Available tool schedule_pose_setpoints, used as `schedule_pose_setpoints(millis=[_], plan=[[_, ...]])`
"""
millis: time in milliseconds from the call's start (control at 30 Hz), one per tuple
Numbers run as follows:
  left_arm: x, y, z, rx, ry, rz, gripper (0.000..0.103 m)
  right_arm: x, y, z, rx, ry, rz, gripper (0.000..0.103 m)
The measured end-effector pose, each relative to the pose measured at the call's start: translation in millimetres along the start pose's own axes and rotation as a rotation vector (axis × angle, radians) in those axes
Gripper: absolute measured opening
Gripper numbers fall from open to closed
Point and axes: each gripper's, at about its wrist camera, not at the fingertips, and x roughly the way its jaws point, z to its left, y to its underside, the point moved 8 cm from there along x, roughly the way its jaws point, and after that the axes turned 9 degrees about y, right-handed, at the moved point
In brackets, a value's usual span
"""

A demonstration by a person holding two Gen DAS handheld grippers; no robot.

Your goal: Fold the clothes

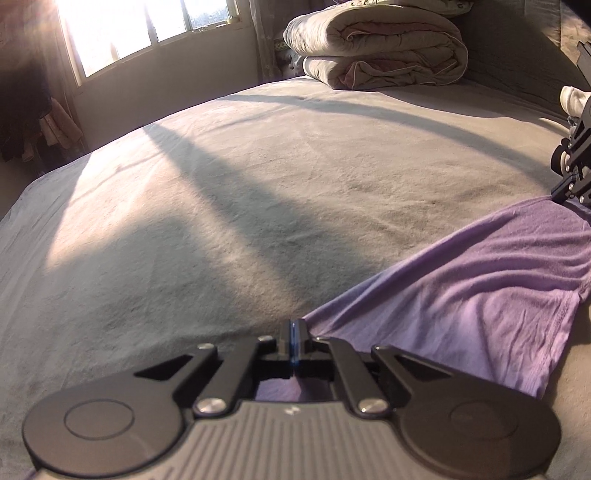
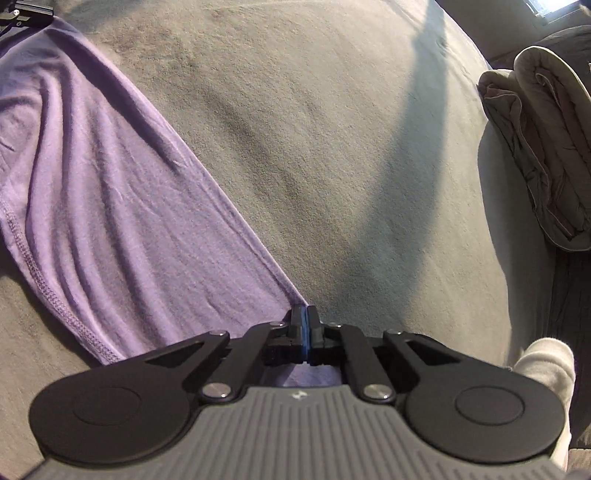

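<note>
Jaws of both grippers are closed, each pinching a corner of the purple shirt [image 1: 461, 295].

The shirt stretches between left gripper [image 1: 293, 332] and right gripper [image 2: 306, 325] over the bed [image 1: 221, 184]. Only the left view shows the window [image 1: 147, 29]; both show the folded quilt [image 2: 543, 147].

Two matching hand-held grippers, each seen from its own wrist camera: the left gripper [image 1: 293, 334] and the right gripper [image 2: 305, 325] share a ribbed grey housing stamped with a small pale mark, flanked by two round black discs. From the housing, black linkage arms fastened with silver screws run forward to narrow black fingers faced with blue pads. Right of the right gripper's housing shows a pale, cream-coloured sleeve [image 2: 546, 365].
</note>
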Motion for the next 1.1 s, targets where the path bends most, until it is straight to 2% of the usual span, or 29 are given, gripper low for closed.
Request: schedule_pose_setpoints(millis=[67, 233, 267, 333, 400, 433, 500, 533, 567, 633, 667, 733, 833, 1000, 1033, 1100], plan=[[-2.7, -0.9, 4.1, -0.045, 0.005, -0.02, 0.0, -5.0, -1.3, -1.4, -0.018, 0.055, -0.019, 0.004], [-7.5, -3.1, 13.5, -0.109, 0.005, -0.067, 0.0, -11.4, -12.5, -36.0, 0.07, 0.239, -0.082, 0.004], [-4.8, -1.8, 12.6, -0.107, 0.013, -0.056, 0.0, -12.4, -14.2, -38.8, 0.093, 0.227, -0.084, 0.004], [-0.2, 0.4, 10.7, -0.096, 0.026, -0.037, 0.0, -17.7, -16.6, -38.2, 0.131, 0.134, -0.097, 0.004], [1.0, 0.9, 7.1, -0.054, 0.019, -0.032, 0.0, -25.0, -18.3, -31.6, 0.08, 0.069, -0.087, 0.007], [1.6, 1.2, 5.4, -0.033, 0.016, -0.029, 0.0, -28.7, -18.4, -28.4, 0.054, 0.037, -0.082, 0.012], [1.4, 1.1, 5.1, -0.016, 0.019, -0.026, 0.0, -33.3, -7.5, -23.9, -0.017, -0.011, -0.061, 0.037], [1.2, 1.1, 6.1, -0.018, 0.024, -0.026, 0.0, -38.1, -9.6, -16.6, -0.056, -0.023, -0.061, 0.053], [1.2, 1.4, 6.7, -0.02, 0.027, -0.027, 0.0, -34.4, -9.8, -14.7, -0.073, -0.027, -0.05, 0.054], [2.0, 2.6, 6.9, -0.022, 0.026, -0.032, 0.0, -26.8, -10.0, -11.0, -0.109, -0.034, -0.028, 0.053], [2.4, 3.5, 6.4, -0.021, 0.023, -0.036, 0.0, -23.1, -10.2, -9.1, -0.127, -0.037, -0.017, 0.047], [2.9, 5.3, 3.9, -0.005, 0.009, -0.046, 0.0, -15.7, -10.4, -5.5, -0.162, -0.044, 0.005, 0.042], [3.7, 6.9, 0.2, 0.028, -0.011, -0.061, 0.0, -4.6, -10.8, -0.2, -0.215, -0.055, 0.038, 0.042], [4.5, 6.0, 1.0, 0.01, -0.017, -0.079, 0.0, 10.9, -12.1, 7.5, -0.289, -0.071, 0.09, 0.042], [4.5, 6.0, 1.2, 0.006, -0.017, -0.081, 0.0, 12.0, -12.7, 8.7, -0.292, -0.074, 0.098, 0.04], [3.8, 6.2, 2.0, -0.005, -0.015, -0.087, 0.0, 10.6, -10.6, 14.0, -0.285, -0.103, 0.105, 0.017]])
